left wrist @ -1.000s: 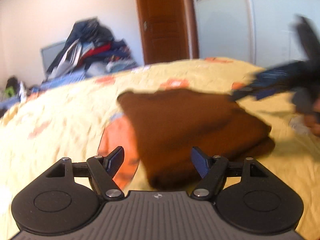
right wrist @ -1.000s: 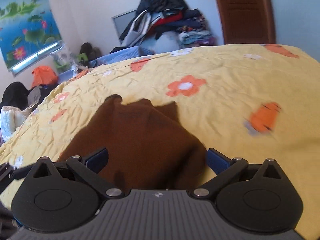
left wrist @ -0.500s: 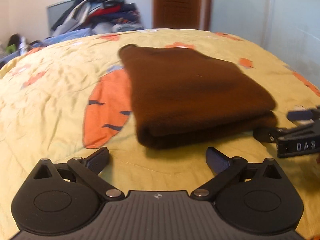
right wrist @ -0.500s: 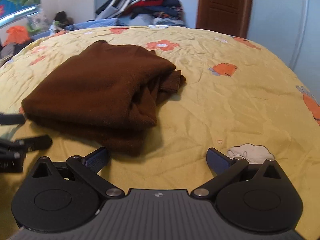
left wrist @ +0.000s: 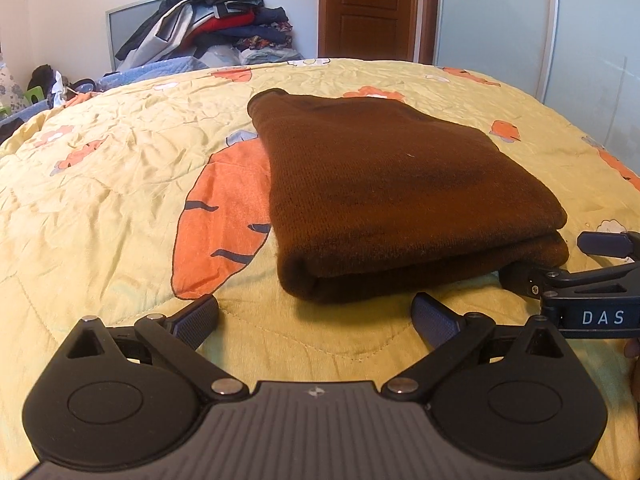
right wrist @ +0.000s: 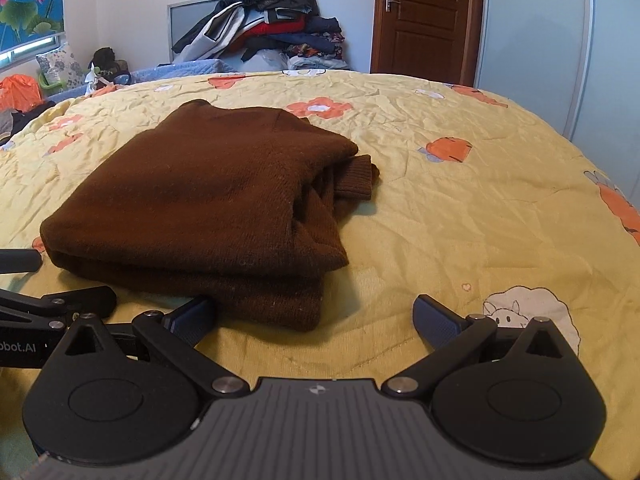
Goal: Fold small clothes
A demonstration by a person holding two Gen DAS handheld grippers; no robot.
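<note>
A brown sweater (left wrist: 400, 184) lies folded in a thick rectangle on the yellow bedspread (left wrist: 100, 200). My left gripper (left wrist: 316, 312) stands open just short of its near folded edge, with only bedspread between the fingers. In the right wrist view the sweater (right wrist: 208, 200) shows a ribbed cuff (right wrist: 354, 178) sticking out on its right side. My right gripper (right wrist: 314, 314) is open at the sweater's near right corner, which reaches between the wide jaws without being pinched. Each gripper shows in the other's view: right gripper (left wrist: 548, 258), left gripper (right wrist: 56, 278).
The bedspread carries a large carrot print (left wrist: 224, 220) left of the sweater and a sheep print (right wrist: 524, 308) by my right gripper. Beyond the bed are a heap of clothes (left wrist: 216, 12), a wooden door (left wrist: 368, 8) and a pale sliding wardrobe (left wrist: 500, 20).
The left jaws have spread from around the sweater's near edge and drawn back off it. The right gripper has come down from over the sweater to its near right corner.
</note>
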